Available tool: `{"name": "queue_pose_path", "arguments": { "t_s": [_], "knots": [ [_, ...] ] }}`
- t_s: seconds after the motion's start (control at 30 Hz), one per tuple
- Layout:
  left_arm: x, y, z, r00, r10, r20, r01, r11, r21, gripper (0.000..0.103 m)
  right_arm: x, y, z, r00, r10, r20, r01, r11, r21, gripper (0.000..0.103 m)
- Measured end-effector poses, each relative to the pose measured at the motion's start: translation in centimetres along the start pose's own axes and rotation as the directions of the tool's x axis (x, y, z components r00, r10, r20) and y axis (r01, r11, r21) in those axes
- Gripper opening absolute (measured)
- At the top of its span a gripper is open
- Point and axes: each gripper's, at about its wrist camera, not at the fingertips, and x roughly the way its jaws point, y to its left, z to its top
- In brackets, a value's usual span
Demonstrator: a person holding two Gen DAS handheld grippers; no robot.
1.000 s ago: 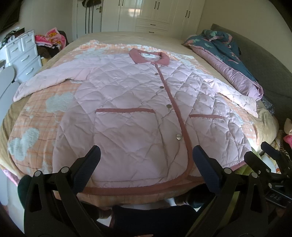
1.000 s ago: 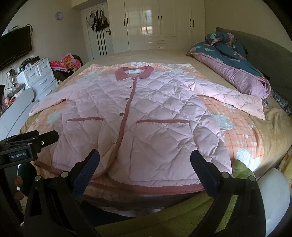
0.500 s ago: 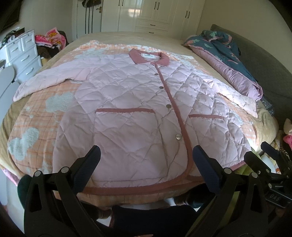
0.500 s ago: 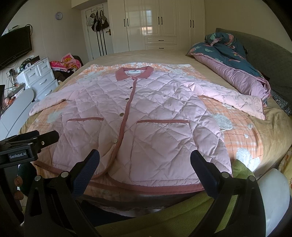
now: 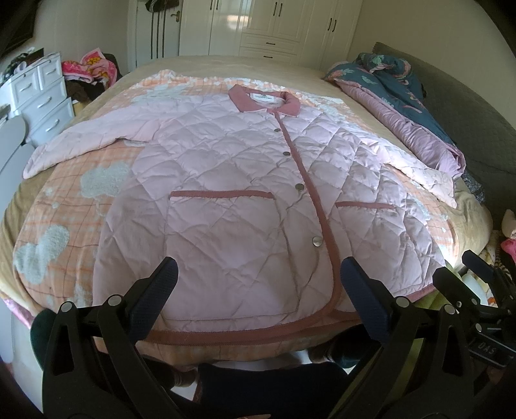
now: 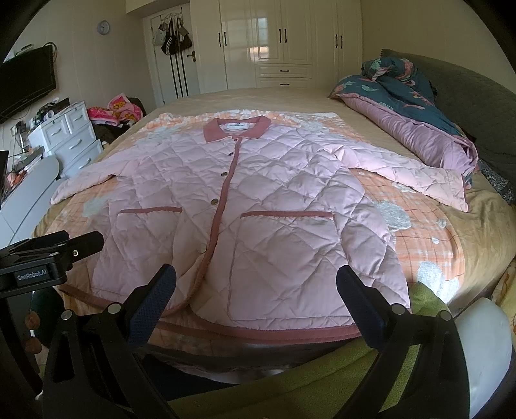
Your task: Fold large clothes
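- Almost nothing has changed over the last second: the quilted pink jacket (image 5: 232,199) lies just as flat on the bed (image 5: 225,64).
- Neither view has shifted more than barely.

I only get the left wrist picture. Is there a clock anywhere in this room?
Observer: Yes, a round clock hangs high up, left of the door.
Operator: Cool! Does my left tool have writing on it?
Observer: Yes, the right wrist picture shows the left tool from the side, with a label reading GenRobot.AI.
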Motion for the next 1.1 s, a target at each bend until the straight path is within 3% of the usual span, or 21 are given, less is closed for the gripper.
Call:
{"name": "queue_pose_path", "arguments": {
  "t_s": [0.43, 1.1],
  "knots": [
    [0.9, 0.4, 0.3, 1.0, 0.021, -0.005, -0.021, 1.0, 0.006, 0.094, 1.3, -0.3, 0.7, 1.0, 0.016, -0.024, -0.016, 1.0, -0.008, 0.099],
    [2.7, 1.9, 7.3, 0.997, 0.08, 0.023, -0.078, 0.995, -0.064, 0.094, 5.5, -1.0, 7.2, 0.998, 0.056, -0.027, -0.057, 0.997, -0.053, 0.099]
  ]
}}
